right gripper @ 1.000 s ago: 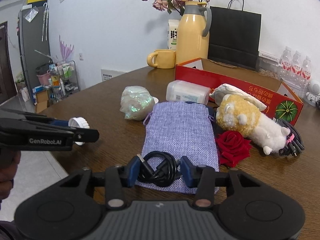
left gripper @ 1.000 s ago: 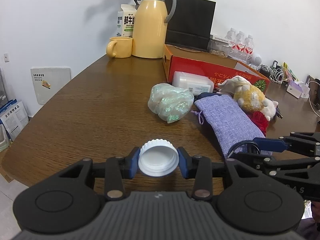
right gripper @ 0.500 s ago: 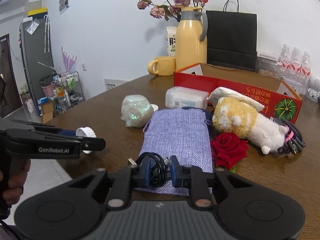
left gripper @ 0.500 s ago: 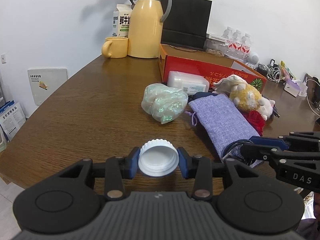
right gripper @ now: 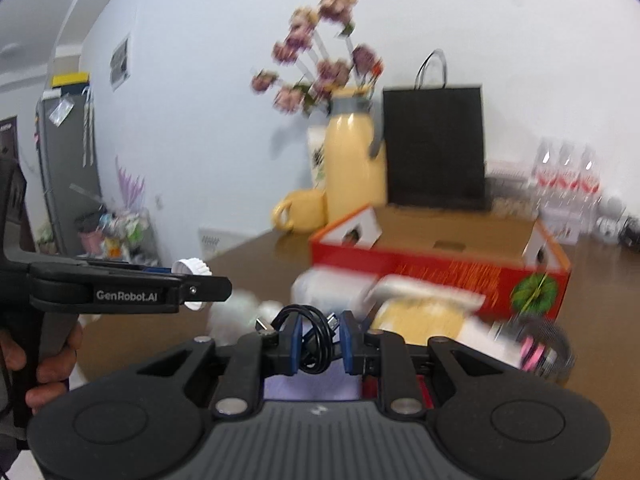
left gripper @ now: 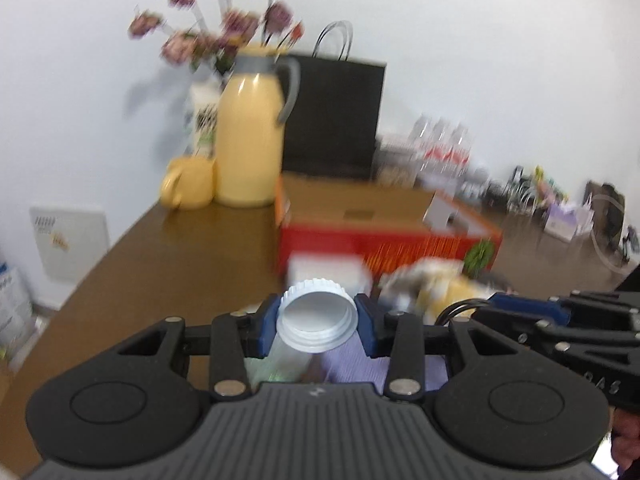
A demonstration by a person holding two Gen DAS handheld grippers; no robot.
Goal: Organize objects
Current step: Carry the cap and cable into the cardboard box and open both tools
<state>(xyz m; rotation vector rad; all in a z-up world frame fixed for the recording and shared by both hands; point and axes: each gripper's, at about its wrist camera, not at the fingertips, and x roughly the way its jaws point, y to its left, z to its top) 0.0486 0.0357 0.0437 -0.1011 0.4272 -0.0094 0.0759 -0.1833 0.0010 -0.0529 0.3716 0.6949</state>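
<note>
My left gripper (left gripper: pixel 318 322) is shut on a white-capped clear plastic bottle (left gripper: pixel 316 314) and holds it above the table; the cap also shows in the right wrist view (right gripper: pixel 192 270). My right gripper (right gripper: pixel 320 338) is shut on a coiled black cable (right gripper: pixel 316 336), lifted off the purple pouch (right gripper: pixel 308 386). The open red cardboard box (right gripper: pixel 440 264) lies ahead of both grippers. The right gripper shows at the right of the left wrist view (left gripper: pixel 560 316). Both views are motion-blurred.
On the brown table stand a yellow thermos (left gripper: pixel 250 140), a yellow mug (left gripper: pixel 188 184), a black paper bag (left gripper: pixel 334 116) and water bottles (left gripper: pixel 440 148). A clear plastic container (right gripper: pixel 332 286), a yellow plush toy (right gripper: pixel 420 316) and a shiny wrapped bundle (right gripper: pixel 240 312) lie before the box.
Both grippers have risen and moved forward toward the red box with their loads. The cable has left the purple pouch.
</note>
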